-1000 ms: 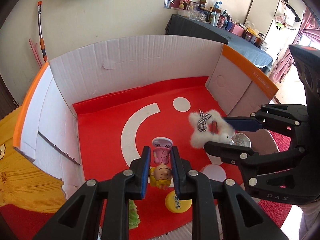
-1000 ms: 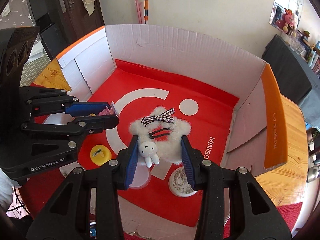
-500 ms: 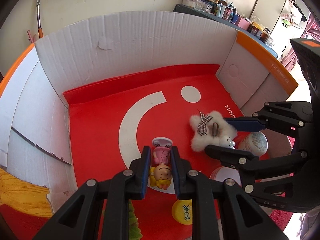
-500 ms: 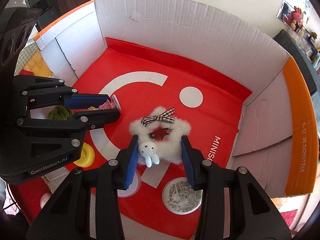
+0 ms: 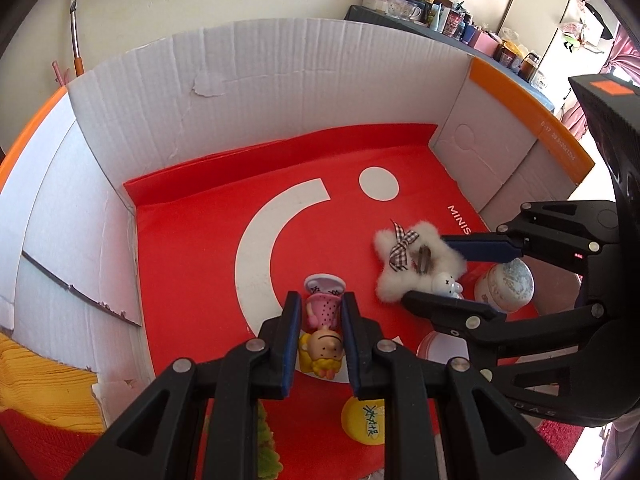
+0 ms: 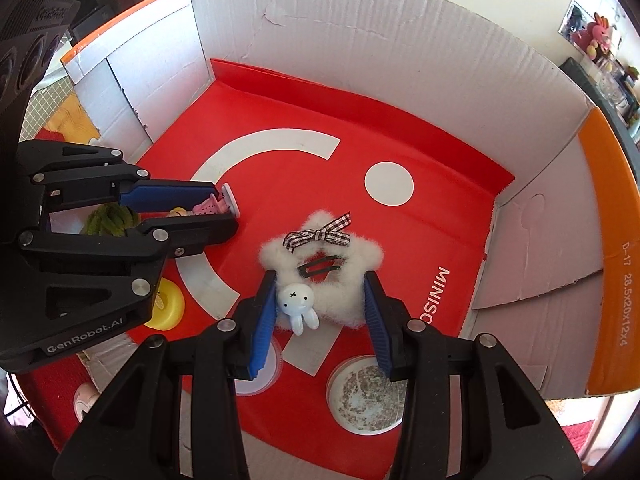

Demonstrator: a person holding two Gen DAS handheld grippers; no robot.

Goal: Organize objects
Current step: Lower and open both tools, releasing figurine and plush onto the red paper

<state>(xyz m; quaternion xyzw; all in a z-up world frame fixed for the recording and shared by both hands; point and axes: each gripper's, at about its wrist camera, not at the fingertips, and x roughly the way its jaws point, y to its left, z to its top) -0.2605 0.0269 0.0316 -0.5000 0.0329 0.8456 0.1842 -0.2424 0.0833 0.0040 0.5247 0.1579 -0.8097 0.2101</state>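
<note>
My left gripper (image 5: 320, 300) is shut on a small doll figure (image 5: 323, 328) with a pink dress and yellow hair, held head-first over the red floor of the cardboard box (image 5: 280, 92). It also shows in the right wrist view (image 6: 208, 207). My right gripper (image 6: 320, 284) is shut on a white fluffy star (image 6: 340, 280) with a checked bow, a hair clip and a small white rabbit (image 6: 298, 304). The star also shows in the left wrist view (image 5: 404, 276), between the right gripper's fingers.
On the box floor lie a yellow round piece (image 5: 364, 420), a round speckled tin (image 6: 366, 394), a white round lid (image 6: 260, 372) and a green leafy thing (image 6: 110, 220). White box walls with orange flaps (image 6: 612, 240) stand on all sides.
Both grippers have moved forward and lower into the box with their objects still held. The box walls now fill more of both views.
</note>
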